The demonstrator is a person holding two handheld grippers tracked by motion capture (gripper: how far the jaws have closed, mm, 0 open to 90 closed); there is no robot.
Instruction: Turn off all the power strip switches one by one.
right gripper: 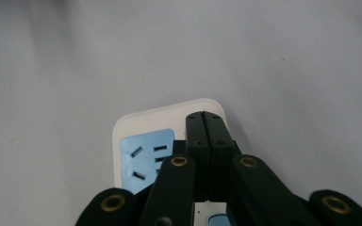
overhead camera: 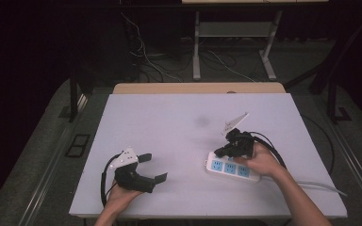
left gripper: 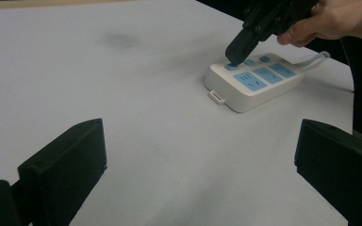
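A white power strip (overhead camera: pixel 233 168) with blue sockets lies at the front right of the white table (overhead camera: pixel 169 122). My right gripper (overhead camera: pixel 218 151) is shut, and its tips rest on the strip's left end. In the left gripper view the right gripper (left gripper: pixel 238 54) touches a small blue button by the sockets of the power strip (left gripper: pixel 259 87). Seen from the right gripper view, the closed right gripper (right gripper: pixel 203 123) stands over the power strip (right gripper: pixel 141 129) beside a blue socket. My left gripper (overhead camera: pixel 153 168) sits at the front left, open and holding nothing, and its own view shows the left gripper (left gripper: pixel 200 165) aimed at the strip.
The strip's white cable (overhead camera: pixel 320 185) trails off to the right edge of the table. A faint dark smudge (overhead camera: pixel 201 121) marks the table's middle. Beyond the far wooden edge (overhead camera: pixel 198 88), loose cables and a desk's metal legs (overhead camera: pixel 196 52) stand on the floor.
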